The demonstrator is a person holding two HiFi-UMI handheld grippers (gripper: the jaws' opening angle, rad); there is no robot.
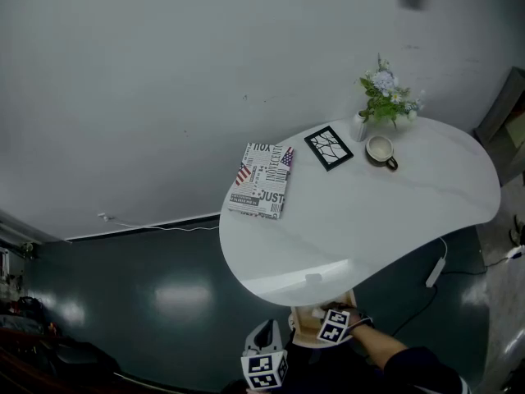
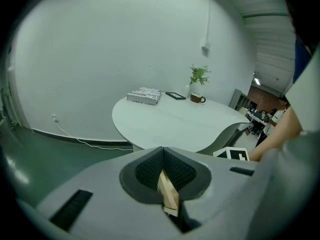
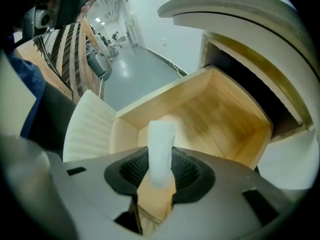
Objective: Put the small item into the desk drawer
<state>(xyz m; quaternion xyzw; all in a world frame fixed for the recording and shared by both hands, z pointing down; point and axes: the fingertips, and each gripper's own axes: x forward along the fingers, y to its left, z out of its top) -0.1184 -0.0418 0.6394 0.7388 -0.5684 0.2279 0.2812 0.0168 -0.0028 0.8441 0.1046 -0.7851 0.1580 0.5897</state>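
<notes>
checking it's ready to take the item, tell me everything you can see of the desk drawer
The desk drawer stands pulled out from under the white tabletop, open. It is a box of light wood, grained floor and plain upright walls; the inside that shows is bare. The right gripper holds a small white item over it; whether that touches the wood I cannot tell.

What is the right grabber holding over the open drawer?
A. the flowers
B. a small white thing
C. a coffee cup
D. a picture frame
B: in the right gripper view, the small white item is pinched between the jaws of the right gripper, with the open wooden drawer right behind it.
</notes>
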